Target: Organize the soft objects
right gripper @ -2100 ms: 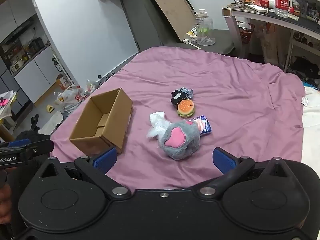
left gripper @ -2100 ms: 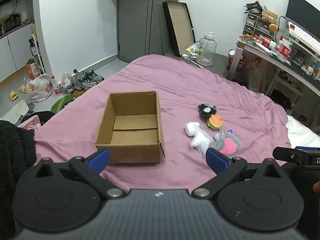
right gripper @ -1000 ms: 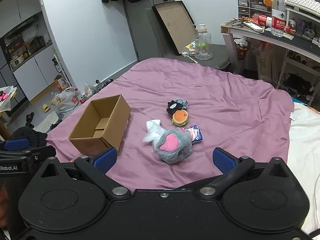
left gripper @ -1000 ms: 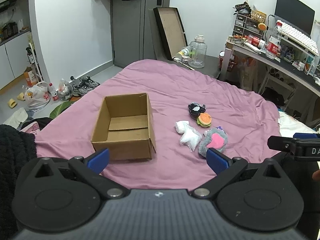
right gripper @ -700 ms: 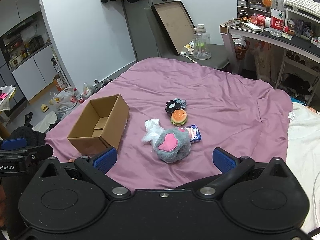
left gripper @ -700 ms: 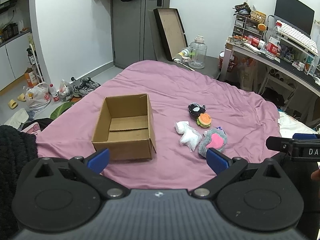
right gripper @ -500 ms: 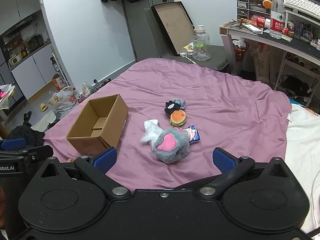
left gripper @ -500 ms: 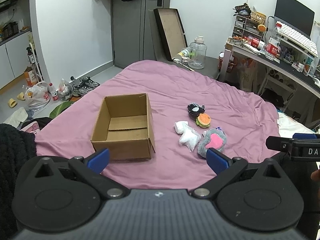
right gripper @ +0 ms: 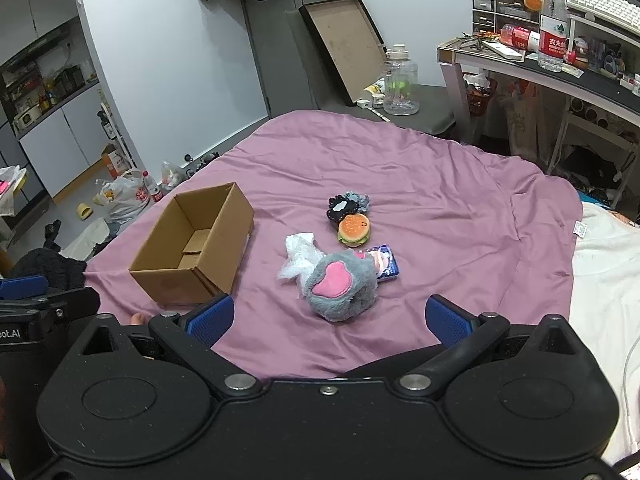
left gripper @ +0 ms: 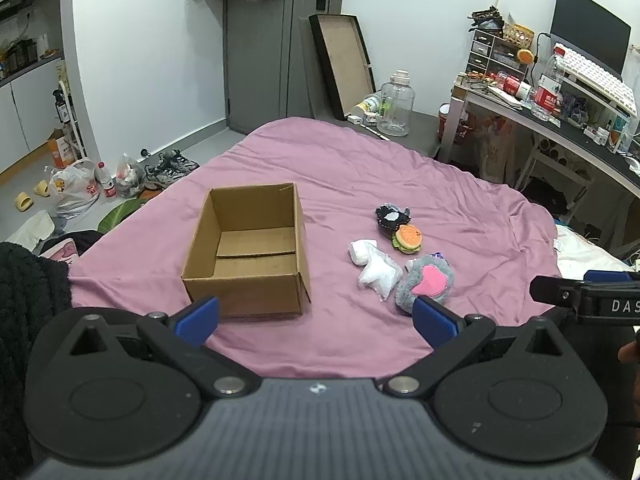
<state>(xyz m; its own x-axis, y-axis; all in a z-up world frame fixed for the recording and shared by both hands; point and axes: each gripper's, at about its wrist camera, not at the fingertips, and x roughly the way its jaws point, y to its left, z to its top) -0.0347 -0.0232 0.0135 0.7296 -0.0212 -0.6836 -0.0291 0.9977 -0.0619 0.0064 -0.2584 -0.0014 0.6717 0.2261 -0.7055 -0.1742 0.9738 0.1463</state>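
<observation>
An open, empty cardboard box [left gripper: 248,252] [right gripper: 196,244] sits on a pink bedsheet [left gripper: 400,168]. To its right lie a grey plush with a pink heart [left gripper: 426,282] [right gripper: 340,284], a white plastic-wrapped bundle [left gripper: 376,266] [right gripper: 300,256], a burger toy [left gripper: 407,237] [right gripper: 354,229], a black plush [left gripper: 390,216] [right gripper: 343,205] and a blue packet [right gripper: 385,264]. My left gripper [left gripper: 316,316] is open and empty, held back near the bed's front edge. My right gripper [right gripper: 328,320] is open and empty, just short of the grey plush.
A desk [right gripper: 560,68] with bottles and a keyboard stands at the right. A large water jug [left gripper: 396,110] and a leaning tray [left gripper: 344,64] are beyond the bed. Bags and shoes [left gripper: 120,180] lie on the floor to the left. A white sheet [right gripper: 608,272] borders the bed at right.
Both grippers have drawn back and up a little, so the box and toys look smaller and farther. Nothing on the bed has moved. Both stay open.
</observation>
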